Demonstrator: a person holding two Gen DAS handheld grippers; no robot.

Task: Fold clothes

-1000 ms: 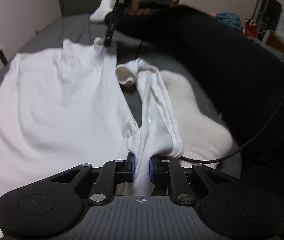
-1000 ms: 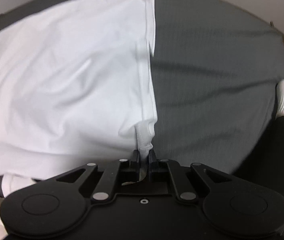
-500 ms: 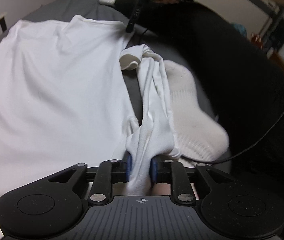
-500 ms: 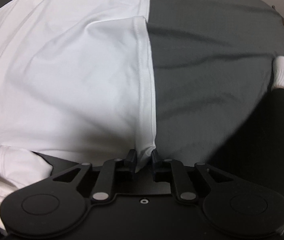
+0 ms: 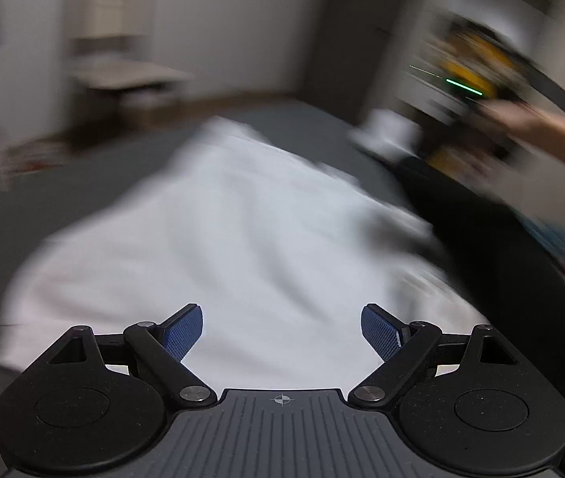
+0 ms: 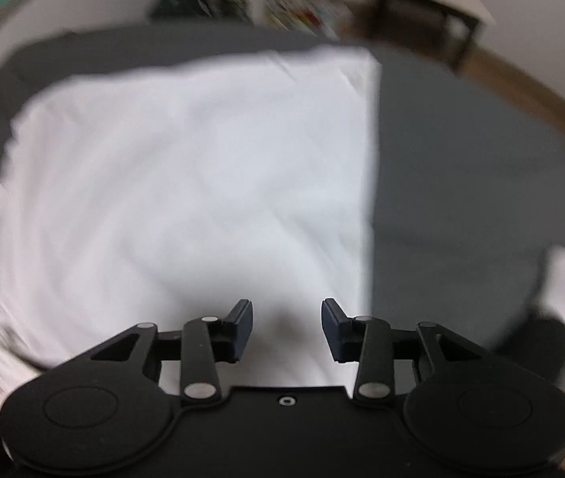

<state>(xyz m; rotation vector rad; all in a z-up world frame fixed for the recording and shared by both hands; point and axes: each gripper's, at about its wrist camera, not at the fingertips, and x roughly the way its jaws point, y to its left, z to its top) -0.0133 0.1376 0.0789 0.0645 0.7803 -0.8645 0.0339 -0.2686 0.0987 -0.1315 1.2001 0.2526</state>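
White garment (image 6: 187, 183) lies loose on the bed (image 6: 462, 167) ahead of both tools, left tool (image 5: 281, 332) and right tool (image 6: 287, 328) now spread wide after releasing its pinched edges, so one fold seems laid.

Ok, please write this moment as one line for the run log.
step: fold white shirt | left gripper: open, empty | right gripper: open, empty | shirt: flat on grey bed

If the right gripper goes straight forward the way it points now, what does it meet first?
Most likely the white garment, which fills the view beyond the open right gripper. Nothing else shows in that line, though blur leaves depth unclear.
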